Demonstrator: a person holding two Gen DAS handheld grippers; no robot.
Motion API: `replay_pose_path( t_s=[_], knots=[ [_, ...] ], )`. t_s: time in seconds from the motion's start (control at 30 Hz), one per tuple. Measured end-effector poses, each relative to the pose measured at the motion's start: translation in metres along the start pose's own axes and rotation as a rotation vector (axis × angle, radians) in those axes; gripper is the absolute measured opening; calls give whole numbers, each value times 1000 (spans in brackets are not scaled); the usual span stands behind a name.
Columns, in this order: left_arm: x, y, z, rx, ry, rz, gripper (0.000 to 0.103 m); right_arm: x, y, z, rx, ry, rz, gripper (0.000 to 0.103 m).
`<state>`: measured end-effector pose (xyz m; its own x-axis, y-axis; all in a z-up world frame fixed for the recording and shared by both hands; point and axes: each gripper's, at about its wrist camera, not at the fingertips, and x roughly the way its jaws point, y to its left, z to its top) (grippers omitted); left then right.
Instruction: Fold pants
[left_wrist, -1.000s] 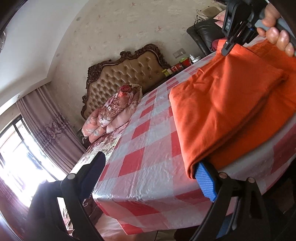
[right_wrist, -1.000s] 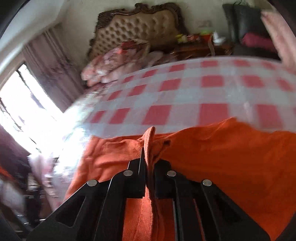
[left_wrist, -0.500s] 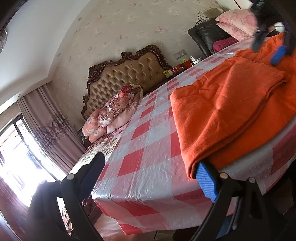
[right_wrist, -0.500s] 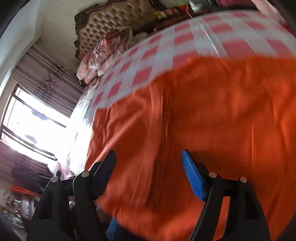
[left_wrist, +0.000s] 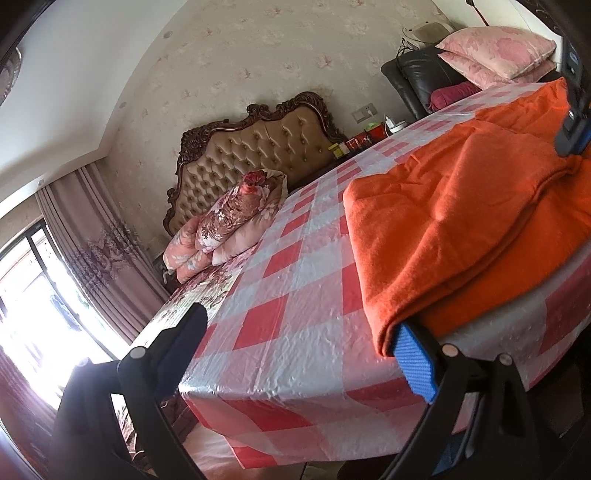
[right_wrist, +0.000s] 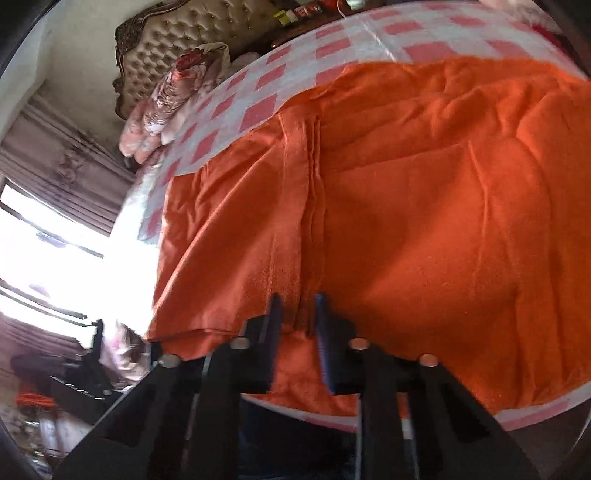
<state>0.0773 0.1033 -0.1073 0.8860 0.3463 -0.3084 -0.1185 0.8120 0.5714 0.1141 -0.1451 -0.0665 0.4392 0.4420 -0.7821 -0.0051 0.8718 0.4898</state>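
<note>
Orange pants (left_wrist: 454, 221) lie folded in layers on a red and white checked tablecloth (left_wrist: 288, 295). My left gripper (left_wrist: 306, 339) is open and wide at the table's near corner, its blue-padded right finger (left_wrist: 413, 354) tucked against the pants' folded edge. In the right wrist view the pants (right_wrist: 406, 184) fill the table. My right gripper (right_wrist: 297, 314) has its jaws nearly closed around a raised fold at the pants' near edge. It also shows at the far right of the left wrist view (left_wrist: 572, 125), low over the pants.
A tufted headboard (left_wrist: 258, 155) and a folded floral quilt (left_wrist: 229, 218) stand beyond the table. A black chair with pink pillows (left_wrist: 491, 55) is at the back right. A bright window with curtains (left_wrist: 55, 266) is to the left. The table edge is close below both grippers.
My right gripper let go of the pinched fold, opened wide, swung back to the near edge and has narrowed on a fold there. The left gripper has stayed in place.
</note>
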Motion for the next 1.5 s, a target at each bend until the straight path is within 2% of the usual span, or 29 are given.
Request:
replay_pose_path(
  t_s=[0.2,0.4,0.57,0.63,0.7,0.8,0.9,1.0,1.07,1.17,1.2,1.23,1.27,1.3,1.37,1.43,1.5],
  knots=[
    [1,0,0,16,-4,-10,97,-21,6,-6,-63,-73,-39,6],
    [2,-2,0,51,-21,-1,99,-16,1,-14,-98,-53,-63,7],
    [-3,-8,1,143,-45,5,99,-9,12,-21,-219,-103,-194,10],
    [-7,-10,-1,175,-63,6,99,-9,16,-26,-264,-133,-248,19],
    [-13,-10,-3,190,-80,5,99,-8,18,-29,-293,-158,-277,21],
    [-35,-2,-8,178,-138,-12,99,-8,19,-34,-328,-189,-307,24],
    [-59,10,-4,103,-178,-12,99,-9,18,-38,-344,-207,-309,26],
    [-72,19,11,-7,-192,-120,99,-10,18,-39,-354,-221,-308,27],
    [-69,19,27,-78,-164,-232,99,-10,17,-40,-358,-230,-309,29],
    [-57,21,50,-201,-128,-326,99,-11,15,-41,-354,-239,-301,32],
    [-51,20,57,-232,-97,-344,96,-11,14,-40,-351,-241,-295,32],
    [-43,19,64,-259,-57,-374,90,-11,13,-40,-349,-243,-294,33],
    [-34,15,70,-288,-17,-430,67,-11,13,-40,-352,-246,-295,33],
    [-24,11,73,-296,20,-455,51,-11,14,-41,-357,-250,-299,33],
    [-2,1,74,-305,100,-482,35,-11,15,-43,-362,-255,-306,34],
    [17,-7,67,-341,201,-515,33,-10,15,-43,-365,-257,-306,34],
    [26,-13,57,-344,261,-538,33,-10,14,-43,-363,-256,-303,34]
  ],
)
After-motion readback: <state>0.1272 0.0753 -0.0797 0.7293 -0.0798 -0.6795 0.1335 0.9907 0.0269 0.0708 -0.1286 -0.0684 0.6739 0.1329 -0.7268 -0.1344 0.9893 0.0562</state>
